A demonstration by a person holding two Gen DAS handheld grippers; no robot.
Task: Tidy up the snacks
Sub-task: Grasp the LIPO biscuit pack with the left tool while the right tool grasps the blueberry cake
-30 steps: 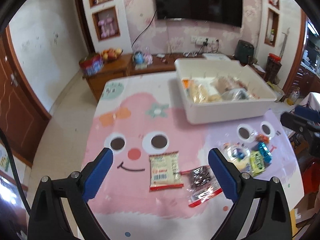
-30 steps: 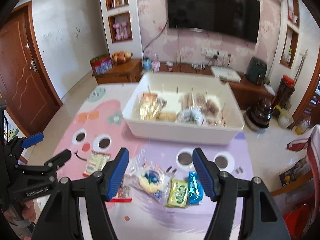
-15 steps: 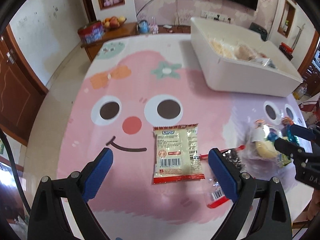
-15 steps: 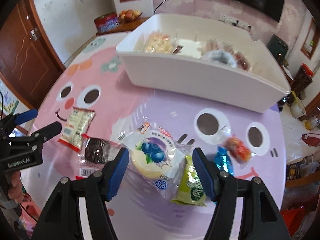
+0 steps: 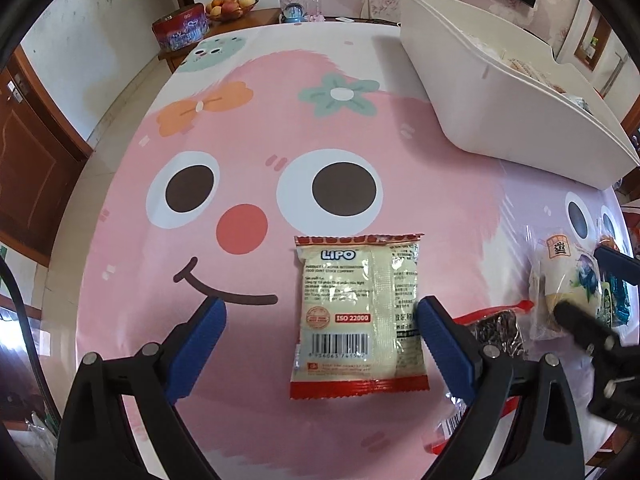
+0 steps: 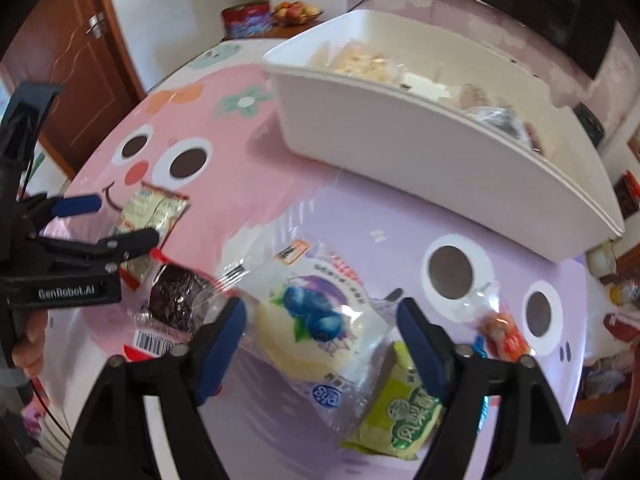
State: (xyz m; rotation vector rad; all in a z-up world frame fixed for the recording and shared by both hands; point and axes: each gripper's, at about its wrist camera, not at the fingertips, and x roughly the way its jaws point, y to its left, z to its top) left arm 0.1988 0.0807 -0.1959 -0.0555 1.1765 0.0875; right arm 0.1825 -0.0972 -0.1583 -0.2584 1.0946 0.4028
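Observation:
My left gripper (image 5: 320, 312) is open, low over the table, with the cream LIPO snack packet (image 5: 358, 316) lying between its fingers. My right gripper (image 6: 322, 314) is open and straddles a blueberry cake packet (image 6: 316, 324). A dark chocolate cake packet (image 6: 176, 300) lies to its left, a green packet (image 6: 400, 412) and an orange sweet (image 6: 504, 332) to its right. The white bin (image 6: 420, 144) holds several snacks at the back. The left gripper also shows in the right wrist view (image 6: 120, 220).
The table wears a pink and purple cartoon-face cloth (image 5: 240, 160). The white bin (image 5: 500, 108) stands at the back right. A wooden cabinet with a fruit bowl (image 5: 230, 4) and a red tin (image 5: 180, 30) stands beyond the table.
Both grippers have moved down and forward toward the table. The LIPO packet now lies between my left fingers and the blueberry packet between my right fingers. Both stay open.

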